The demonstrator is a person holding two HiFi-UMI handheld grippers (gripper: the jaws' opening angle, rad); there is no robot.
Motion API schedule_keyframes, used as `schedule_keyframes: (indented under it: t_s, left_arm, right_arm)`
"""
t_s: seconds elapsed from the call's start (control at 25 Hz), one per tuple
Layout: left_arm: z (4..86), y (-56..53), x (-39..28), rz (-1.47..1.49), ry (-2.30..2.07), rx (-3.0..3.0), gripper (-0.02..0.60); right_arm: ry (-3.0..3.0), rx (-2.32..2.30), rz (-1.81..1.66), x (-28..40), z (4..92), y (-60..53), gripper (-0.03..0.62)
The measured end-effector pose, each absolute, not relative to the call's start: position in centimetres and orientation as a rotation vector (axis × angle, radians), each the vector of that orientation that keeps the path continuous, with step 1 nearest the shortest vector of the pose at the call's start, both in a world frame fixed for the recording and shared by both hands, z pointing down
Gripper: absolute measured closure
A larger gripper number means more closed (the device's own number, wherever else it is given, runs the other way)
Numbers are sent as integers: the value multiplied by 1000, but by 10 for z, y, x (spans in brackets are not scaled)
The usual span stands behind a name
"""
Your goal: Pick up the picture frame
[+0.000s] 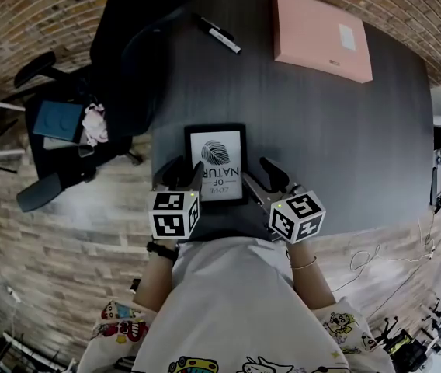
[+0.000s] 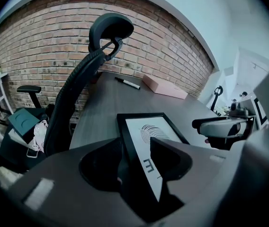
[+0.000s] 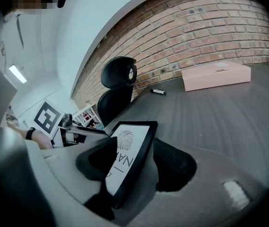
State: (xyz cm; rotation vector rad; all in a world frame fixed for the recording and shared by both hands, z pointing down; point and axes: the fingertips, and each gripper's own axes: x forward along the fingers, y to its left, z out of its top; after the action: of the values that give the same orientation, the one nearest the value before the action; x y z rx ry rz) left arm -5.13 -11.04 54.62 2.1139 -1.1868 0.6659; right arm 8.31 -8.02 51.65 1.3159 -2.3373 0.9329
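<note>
A black picture frame with a white fingerprint print lies lengthways near the front edge of the dark grey table. My left gripper is shut on its near left edge. My right gripper is shut on its near right edge. In the left gripper view the frame runs between the two jaws of the left gripper. The right gripper view shows the frame clamped the same way in the right gripper. I cannot tell whether its far end rests on the table.
A flat pink box lies at the table's far right, with a black marker at the far middle. A black office chair stands against the table's left side. A brick wall runs behind. Wooden floor lies left of the table.
</note>
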Motion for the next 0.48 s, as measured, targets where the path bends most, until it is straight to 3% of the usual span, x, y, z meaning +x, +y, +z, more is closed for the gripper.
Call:
schedule_keyframes:
  t_s: [0.48]
  left_arm:
    - [562, -110, -50, 722, -1200, 2055, 394]
  right_arm:
    - [-2319, 1312, 1004, 79, 530, -84, 362]
